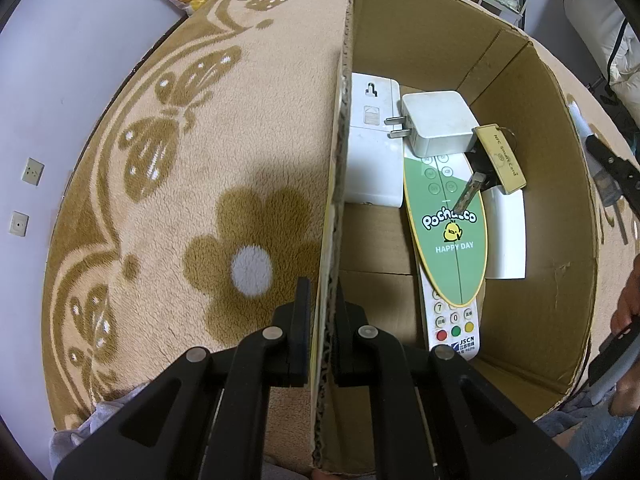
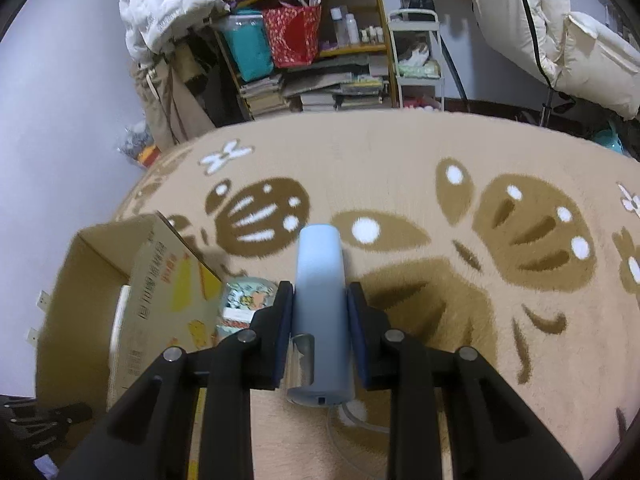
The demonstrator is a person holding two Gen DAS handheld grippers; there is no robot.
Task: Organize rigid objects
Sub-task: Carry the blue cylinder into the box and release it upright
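Steadying and loading the open brown cardboard box (image 1: 532, 184) on the beige butterfly-patterned carpet (image 1: 208, 160).
Left tongs (image 1: 323, 332) pinched on the box's near wall; right tongs (image 2: 320, 312) clamped around a pale blue cylindrical device (image 2: 319, 292), above carpet right of the box. Best lowered gently beside the white remote (image 1: 450, 320).

The right claw (image 2: 320, 328) grips a pale blue cylindrical device (image 2: 320, 300) between its two pads above a beige butterfly-patterned carpet (image 2: 420, 160), with an open cardboard box (image 2: 160, 292) at lower left and a cluttered bookshelf (image 2: 316, 52) beyond.
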